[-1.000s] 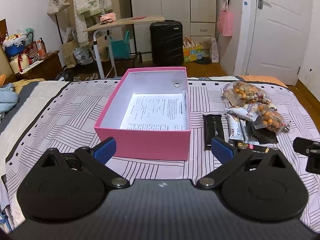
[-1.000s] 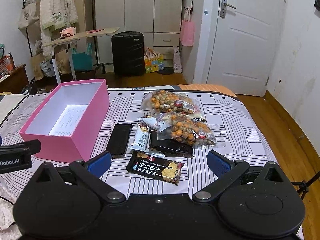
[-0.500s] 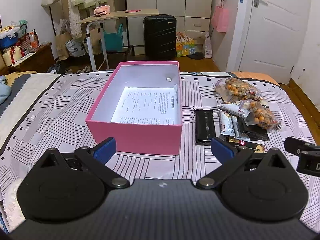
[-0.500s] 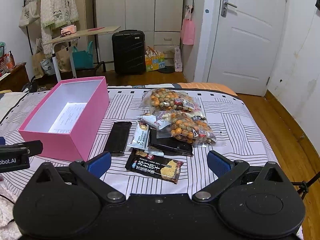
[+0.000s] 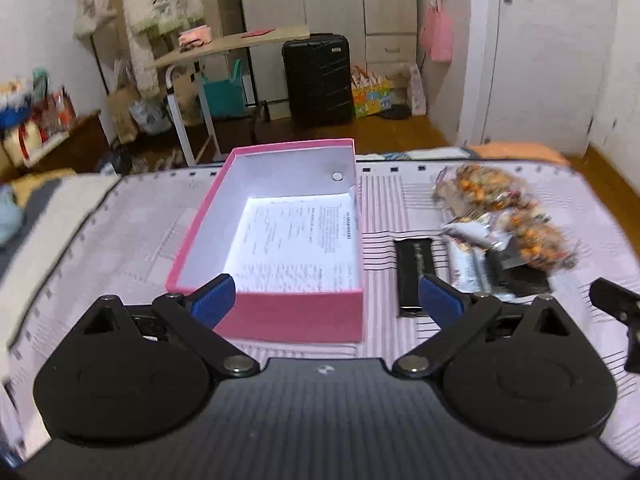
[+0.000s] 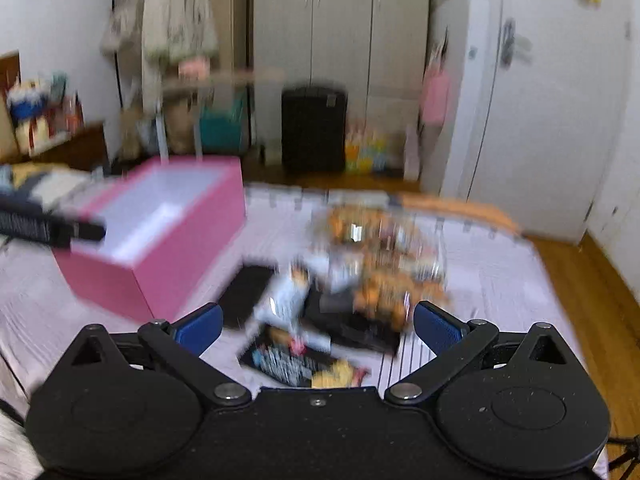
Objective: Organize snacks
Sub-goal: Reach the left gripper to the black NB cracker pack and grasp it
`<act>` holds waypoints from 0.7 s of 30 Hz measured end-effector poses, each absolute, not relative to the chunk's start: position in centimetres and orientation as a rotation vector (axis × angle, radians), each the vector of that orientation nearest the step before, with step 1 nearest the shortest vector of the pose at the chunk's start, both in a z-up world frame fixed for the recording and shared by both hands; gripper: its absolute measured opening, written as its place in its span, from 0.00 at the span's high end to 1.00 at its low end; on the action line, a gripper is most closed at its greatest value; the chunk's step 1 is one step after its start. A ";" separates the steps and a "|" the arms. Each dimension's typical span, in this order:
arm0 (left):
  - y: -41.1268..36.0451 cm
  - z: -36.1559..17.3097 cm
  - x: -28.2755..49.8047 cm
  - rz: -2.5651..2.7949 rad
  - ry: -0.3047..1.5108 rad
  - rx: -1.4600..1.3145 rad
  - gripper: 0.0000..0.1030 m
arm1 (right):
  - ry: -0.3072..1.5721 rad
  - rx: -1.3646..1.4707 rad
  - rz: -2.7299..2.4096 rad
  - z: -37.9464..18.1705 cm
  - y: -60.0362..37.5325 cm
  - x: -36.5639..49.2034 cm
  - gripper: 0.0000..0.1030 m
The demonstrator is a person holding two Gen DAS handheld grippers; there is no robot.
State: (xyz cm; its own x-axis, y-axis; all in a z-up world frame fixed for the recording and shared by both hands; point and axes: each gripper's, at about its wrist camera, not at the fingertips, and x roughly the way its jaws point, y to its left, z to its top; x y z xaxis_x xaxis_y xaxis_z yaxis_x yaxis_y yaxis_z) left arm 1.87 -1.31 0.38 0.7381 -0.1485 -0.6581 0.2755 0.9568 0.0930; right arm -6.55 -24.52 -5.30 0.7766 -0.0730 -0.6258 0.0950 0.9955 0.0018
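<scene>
Box (image 5: 280, 236), pink, now closer at 12 o'clock of my left gripper (image 5: 326, 294), jaws wide, empty; snack pile (image 6: 352, 292) nearer at 12 o'clock of my right gripper (image 6: 316, 328), wide open, empty; both advancing, first pick likely imminent.

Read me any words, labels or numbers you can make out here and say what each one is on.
None can be read.
Printed sheet inside the pink box: lines of text, too small and blurred.
Black snack bar: faint lettering, unreadable.
Dark cracker packet: print smeared by motion blur.
Left gripper's body: lettering blurred.
</scene>
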 end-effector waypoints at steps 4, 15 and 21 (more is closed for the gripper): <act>-3.6 -2.1 4.6 -0.351 0.757 0.171 0.03 | 0.722 0.052 -0.055 -9.8 -25.3 -5.4 0.05; -10.3 -12.0 8.2 -0.560 0.922 0.043 0.23 | 0.785 0.165 -0.034 -17.3 -27.0 -3.4 0.13; -11.4 -16.2 9.6 -0.567 0.973 0.031 0.27 | 0.724 0.080 -0.088 -18.4 -25.4 -3.5 0.13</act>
